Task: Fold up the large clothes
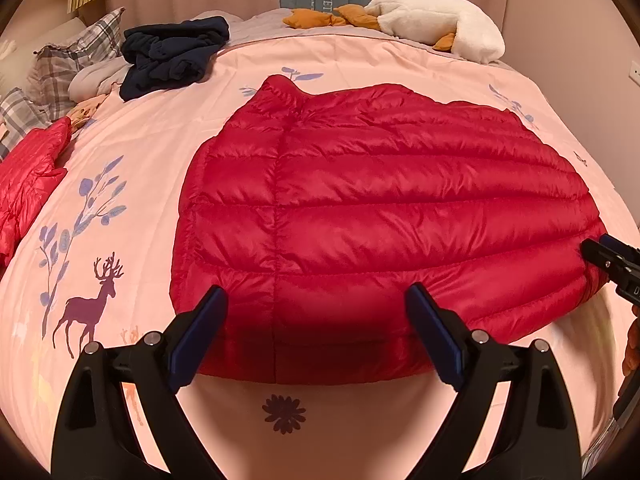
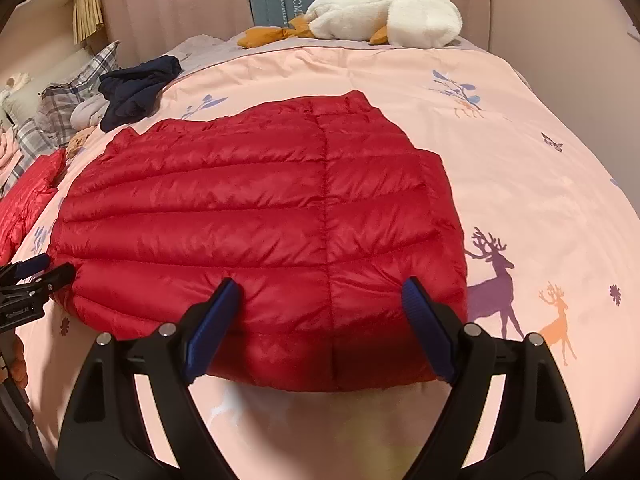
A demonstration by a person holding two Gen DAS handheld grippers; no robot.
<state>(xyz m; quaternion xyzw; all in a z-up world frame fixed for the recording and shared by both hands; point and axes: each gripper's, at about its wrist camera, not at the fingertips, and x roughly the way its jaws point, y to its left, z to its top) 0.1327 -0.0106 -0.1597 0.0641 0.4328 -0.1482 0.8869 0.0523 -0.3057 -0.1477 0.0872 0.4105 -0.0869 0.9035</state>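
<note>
Pink bed (image 1: 360,56) w/ red jacket (image 1: 380,208), navy clothes (image 1: 172,56)

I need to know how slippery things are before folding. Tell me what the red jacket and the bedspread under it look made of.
Red jacket: probably thin nylon or polyester shell over puffy filling; it shines and is stitched into padded horizontal ribs. Bedspread: likely woven cotton or a blend; matte pink, printed with deer and leaves, lying smooth. The jacket looks the slicker one.

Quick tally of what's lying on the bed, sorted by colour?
Red: 2, the quilted jacket and another red garment
Navy: 1, crumpled clothes
White: 1, plush goose
Plaid: 1, pillows
Total: 5
</note>
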